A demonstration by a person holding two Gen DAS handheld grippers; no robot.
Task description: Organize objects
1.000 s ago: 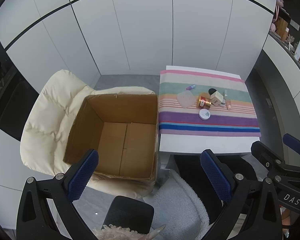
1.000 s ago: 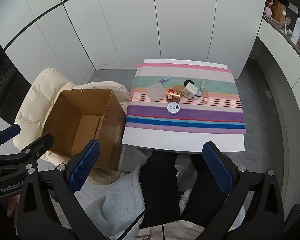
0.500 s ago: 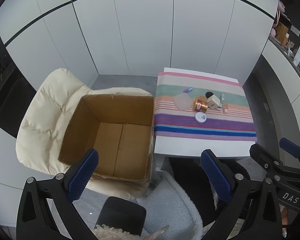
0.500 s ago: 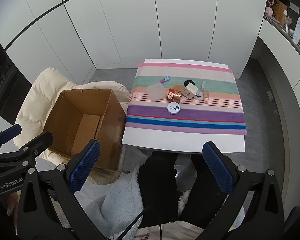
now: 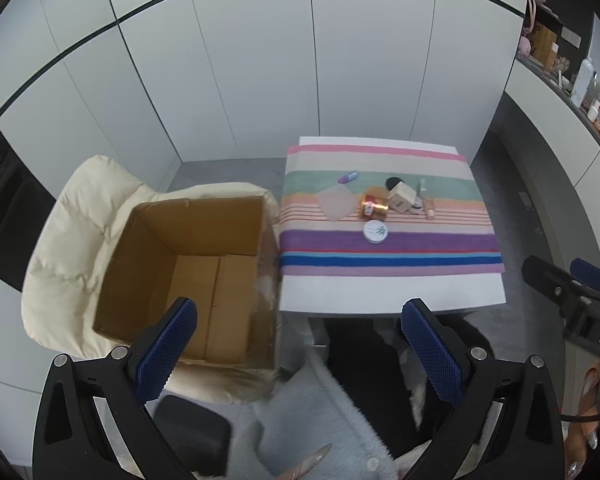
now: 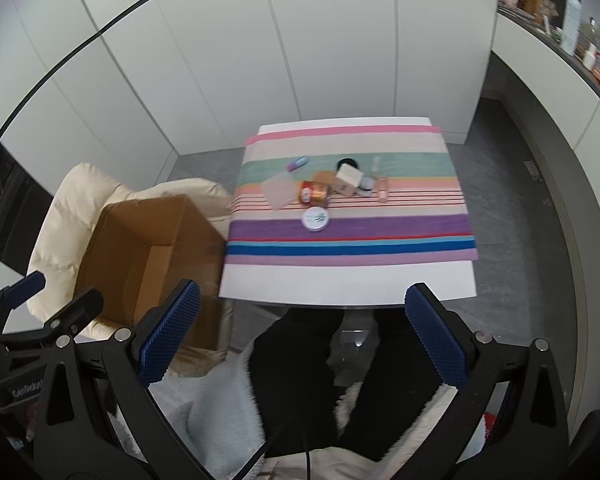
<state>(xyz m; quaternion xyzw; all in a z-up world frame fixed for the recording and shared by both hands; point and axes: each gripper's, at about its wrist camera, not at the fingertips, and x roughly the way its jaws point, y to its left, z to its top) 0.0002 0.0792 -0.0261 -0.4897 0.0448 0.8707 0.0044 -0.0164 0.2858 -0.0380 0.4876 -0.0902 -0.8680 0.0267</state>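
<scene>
Small items lie mid-table on a striped cloth point(image 5: 420, 240) point(image 6: 380, 236): a round white tin point(image 5: 375, 231) point(image 6: 315, 219), a red-gold jar point(image 5: 373, 208) point(image 6: 314, 193), a beige box point(image 5: 402, 198) point(image 6: 348, 179), a clear flat case point(image 5: 336, 203) point(image 6: 279, 191), a purple tube point(image 5: 347, 177) point(image 6: 297, 163) and a pink tube point(image 5: 430, 208) point(image 6: 382, 191). An empty open cardboard box point(image 5: 196, 280) point(image 6: 148, 240) sits on a cream chair left of the table. My left gripper point(image 5: 300, 344) and right gripper point(image 6: 302, 332) are open, empty, held well short of the table.
The cream padded chair point(image 5: 72, 232) holds the box. White cabinet doors point(image 5: 340, 80) stand behind the table. A counter with bottles point(image 6: 572, 32) runs along the right. The person's legs and a fluffy robe point(image 6: 292, 380) are below the grippers.
Both grippers have drifted slightly; the left view shifted so box and table sit lower and further left. Nothing on the table moved. Both stay open.
</scene>
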